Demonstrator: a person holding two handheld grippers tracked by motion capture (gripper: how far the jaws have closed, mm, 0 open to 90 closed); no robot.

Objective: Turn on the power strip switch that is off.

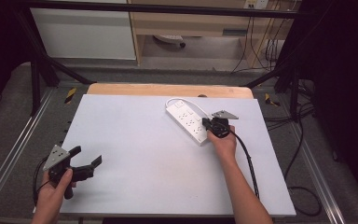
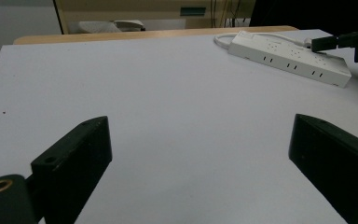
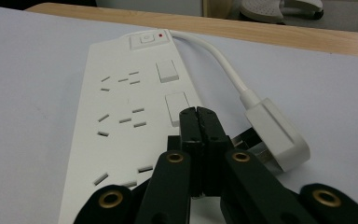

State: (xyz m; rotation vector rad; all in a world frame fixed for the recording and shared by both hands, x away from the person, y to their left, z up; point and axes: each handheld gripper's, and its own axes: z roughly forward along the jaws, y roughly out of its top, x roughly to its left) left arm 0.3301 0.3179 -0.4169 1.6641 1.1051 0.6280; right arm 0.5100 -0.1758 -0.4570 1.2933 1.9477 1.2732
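Observation:
A white power strip point(image 1: 189, 119) lies slantwise on the white table top point(image 1: 140, 154), right of centre; its cord point(image 3: 219, 60) curls round to a white plug point(image 3: 275, 133) lying flat beside it. My right gripper point(image 1: 207, 124) is shut, with nothing between its jaws. In the right gripper view its tips point(image 3: 198, 114) sit over the strip beside a white rocker switch point(image 3: 177, 108); I cannot tell whether they touch. My left gripper point(image 1: 87, 156) is held low near the front left corner, open and holding nothing. Its wide-apart jaws point(image 2: 198, 140) point at the strip point(image 2: 289, 56) and the right gripper point(image 2: 340, 41).
A wooden table edge point(image 1: 168, 89) shows behind the white top. Black frame bars point(image 1: 42, 70) stand at both sides. Cables point(image 1: 303, 186) lie on the floor at the right. A cabinet point(image 1: 84, 32) and shelving point(image 1: 191, 23) are at the back.

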